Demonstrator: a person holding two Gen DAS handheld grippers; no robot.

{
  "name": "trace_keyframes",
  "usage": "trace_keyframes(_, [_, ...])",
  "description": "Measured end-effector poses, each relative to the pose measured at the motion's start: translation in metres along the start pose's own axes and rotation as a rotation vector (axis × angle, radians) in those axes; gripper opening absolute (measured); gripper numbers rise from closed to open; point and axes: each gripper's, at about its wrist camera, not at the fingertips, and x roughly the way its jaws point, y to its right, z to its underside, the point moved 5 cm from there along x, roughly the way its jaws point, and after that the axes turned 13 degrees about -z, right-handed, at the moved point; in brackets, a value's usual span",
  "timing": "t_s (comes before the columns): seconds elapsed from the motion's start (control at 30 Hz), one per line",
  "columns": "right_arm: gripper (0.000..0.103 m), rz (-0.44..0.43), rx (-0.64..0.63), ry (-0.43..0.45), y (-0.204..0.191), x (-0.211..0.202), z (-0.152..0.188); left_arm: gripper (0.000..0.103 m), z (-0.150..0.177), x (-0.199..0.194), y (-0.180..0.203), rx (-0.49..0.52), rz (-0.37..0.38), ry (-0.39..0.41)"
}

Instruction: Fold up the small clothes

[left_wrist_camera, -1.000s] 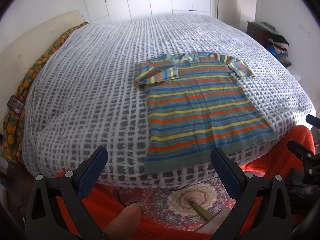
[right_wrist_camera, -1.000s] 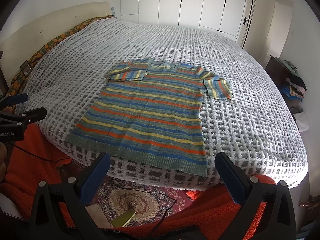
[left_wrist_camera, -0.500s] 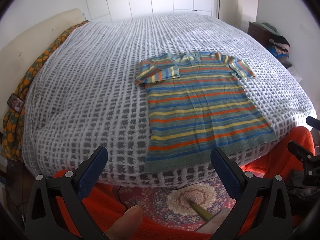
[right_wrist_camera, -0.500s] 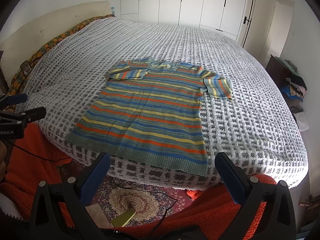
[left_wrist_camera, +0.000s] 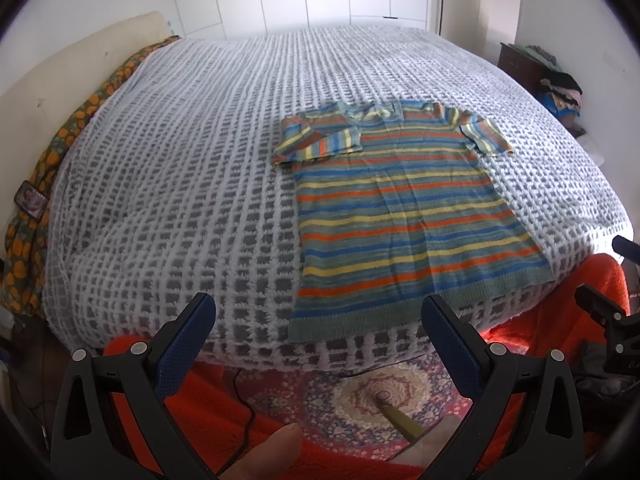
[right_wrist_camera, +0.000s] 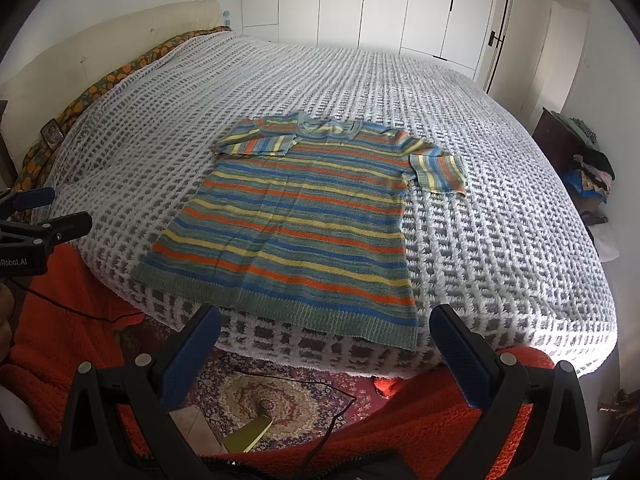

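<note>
At the far left a cream headboard [left_wrist_camera: 60, 92] runs along the bed [left_wrist_camera: 192, 184], with an orange-patterned cloth [left_wrist_camera: 52, 152] tucked between it and a white-and-grey waffle blanket [right_wrist_camera: 480, 208] that covers the whole mattress. A small dark card [left_wrist_camera: 31, 202] lies on that cloth. The left gripper [left_wrist_camera: 316, 320] hangs off the near edge of the bed, its blue-padded fingers [left_wrist_camera: 188, 340] spread wide and holding nothing — below them lie an orange fleece [left_wrist_camera: 200, 404] and a patterned rug [left_wrist_camera: 360, 396], and a fingertip [left_wrist_camera: 264, 456] shows at the bottom of that view. The shirt [left_wrist_camera: 404, 216] lies flat on the blanket near the bed's front edge, to the right of the left gripper's centre line; it is striped in blue, orange, yellow and grey-green, its collar toward the wardrobe doors [right_wrist_camera: 384, 4] and its hem at the near edge. Its left sleeve [right_wrist_camera: 256, 142] is folded in over the chest, while the right sleeve [right_wrist_camera: 438, 168] lies spread on the blanket. The right gripper [right_wrist_camera: 324, 324] hovers just short of the hem, fingers [right_wrist_camera: 460, 356] also wide apart and empty — the shirt sits straight ahead of it. Each gripper shows at the edge of the other's view, well apart. At the far right a dark cabinet [right_wrist_camera: 560, 144] carries a heap of clothes [right_wrist_camera: 592, 172].
</note>
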Motion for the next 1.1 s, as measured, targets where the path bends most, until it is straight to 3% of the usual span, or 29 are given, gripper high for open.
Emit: trace_keyframes(1.1, [0.103,-0.009,-0.006,-0.026,-0.0013,0.004,-0.0016,0.103,0.0003,0.0019,-0.002,0.002,0.0,-0.007])
